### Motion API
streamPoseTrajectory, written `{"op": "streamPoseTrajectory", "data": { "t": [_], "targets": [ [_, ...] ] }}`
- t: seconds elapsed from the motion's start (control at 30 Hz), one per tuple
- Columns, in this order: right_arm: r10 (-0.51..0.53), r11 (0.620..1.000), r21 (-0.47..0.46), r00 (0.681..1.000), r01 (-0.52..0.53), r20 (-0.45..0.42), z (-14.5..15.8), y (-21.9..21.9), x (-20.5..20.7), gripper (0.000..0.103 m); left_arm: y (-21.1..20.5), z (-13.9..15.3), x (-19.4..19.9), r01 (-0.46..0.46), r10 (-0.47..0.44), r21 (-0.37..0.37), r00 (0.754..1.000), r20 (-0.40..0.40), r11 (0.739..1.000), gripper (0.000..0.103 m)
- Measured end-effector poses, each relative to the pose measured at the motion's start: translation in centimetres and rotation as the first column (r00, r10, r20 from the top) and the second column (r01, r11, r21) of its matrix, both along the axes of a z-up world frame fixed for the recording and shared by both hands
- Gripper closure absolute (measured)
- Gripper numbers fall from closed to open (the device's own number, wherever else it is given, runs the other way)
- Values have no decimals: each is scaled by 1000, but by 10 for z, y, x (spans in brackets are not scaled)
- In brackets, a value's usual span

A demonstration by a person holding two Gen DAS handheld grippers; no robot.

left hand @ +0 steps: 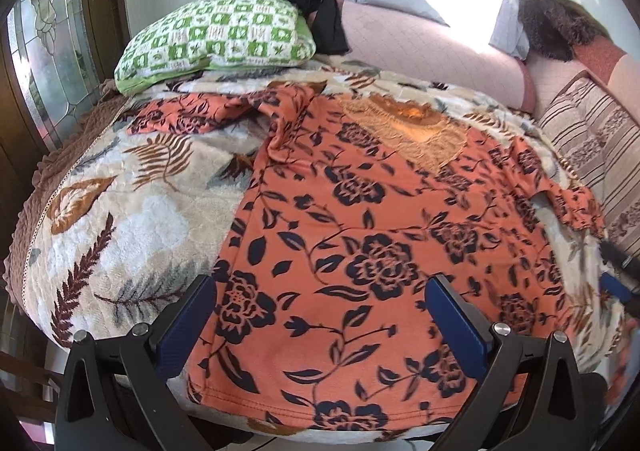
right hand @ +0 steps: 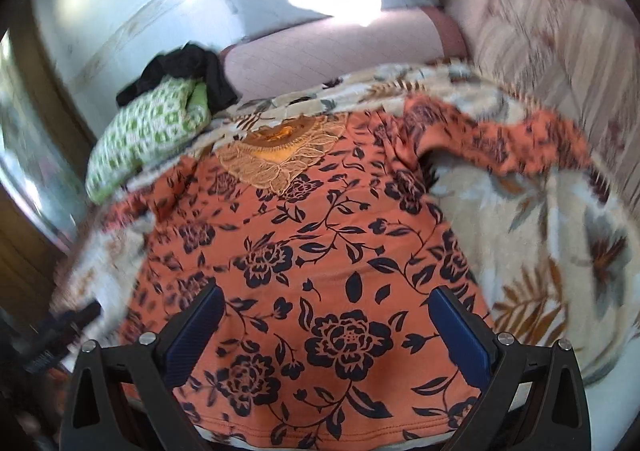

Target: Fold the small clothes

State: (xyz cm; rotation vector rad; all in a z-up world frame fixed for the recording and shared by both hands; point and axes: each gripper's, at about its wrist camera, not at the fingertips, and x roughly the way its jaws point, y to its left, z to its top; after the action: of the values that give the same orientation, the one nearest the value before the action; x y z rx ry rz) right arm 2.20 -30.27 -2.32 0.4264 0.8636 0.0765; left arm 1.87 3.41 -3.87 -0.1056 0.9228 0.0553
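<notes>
Left wrist view: orange floral top (left hand: 360,251) lies flat on the leaf-print blanket (left hand: 120,219); both grippers' jaws apart, holding nothing.

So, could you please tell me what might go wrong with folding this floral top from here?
1. The orange floral top lies on a plush blanket; the open jaws may pinch blanket along with the hem.
2. One sleeve is bunched, so a fold could trap creases.
3. The hem sits near the bed edge and could slip off.
</notes>
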Motion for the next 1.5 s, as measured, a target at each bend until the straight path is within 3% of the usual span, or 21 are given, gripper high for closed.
{"op": "streamPoseTrajectory", "data": {
  "t": [0.07,0.13,0.17,0.23,0.3,0.43,0.53,0.67,0.7,0.8,0.87,0.97,1.03,1.13,1.27,1.37,1.43,1.5],
  "targets": [
    [-79,986,148,997,80,-11,-9,-48,11,0,6,-10,6,-12,12,3,1000,-22,1000,0],
    [-203,928,310,978,205,-40,-24,-107,21,0,11,-19,11,-21,21,-1,999,-44,1000,0],
    [-265,881,390,962,267,-60,-33,-137,26,0,12,-23,14,-25,24,-2,998,-54,1000,0],
    [-395,740,552,912,385,-107,-54,-201,33,0,13,-30,20,-24,24,3,997,-72,1000,0],
    [-483,634,629,866,450,-132,-71,-251,40,0,11,-36,26,-16,17,15,997,-82,1000,0],
    [-577,540,657,800,526,-167,-91,-323,67,2,5,-45,42,-5,8,33,995,-95,999,0],
    [-592,501,679,785,537,-185,-104,-349,90,14,-2,-52,53,6,-2,39,994,-108,999,0],
    [-580,495,660,781,564,-233,-126,-354,119,27,-10,-57,62,24,-18,50,993,-119,998,0],
    [-586,490,658,775,571,-236,-129,-353,122,27,-11,-58,63,26,-19,53,993,-119,998,0],
    [-617,473,640,746,605,-250,-140,-355,128,42,-10,-60,64,27,-20,54,992,-122,998,0],
    [-627,489,597,732,636,-266,-144,-358,133,75,-6,-61,64,20,-14,51,992,-124,998,0],
    [-648,570,502,732,650,-212,-124,-355,141,90,2,-62,63,7,-2,46,993,-115,999,0],
    [-643,669,403,758,625,-108,-86,-342,150,92,9,-62,61,-6,10,38,994,-106,999,0],
    [-560,808,262,826,528,63,-19,-301,169,93,21,-61,59,-29,30,10,996,-89,1000,0],
    [-353,935,104,899,338,260,61,-202,194,93,38,-59,51,-61,59,-27,996,-67,998,0],
    [-119,989,-44,928,143,353,92,-89,209,93,53,-59,44,-89,86,-49,995,-58,995,0],
    [30,991,-131,933,19,359,89,-16,215,93,66,-61,39,-113,110,-57,992,-56,992,0],
    [132,984,-154,934,-85,332,67,48,219,93,78,-63,36,-137,133,-60,989,-58,989,0]
  ]
}}
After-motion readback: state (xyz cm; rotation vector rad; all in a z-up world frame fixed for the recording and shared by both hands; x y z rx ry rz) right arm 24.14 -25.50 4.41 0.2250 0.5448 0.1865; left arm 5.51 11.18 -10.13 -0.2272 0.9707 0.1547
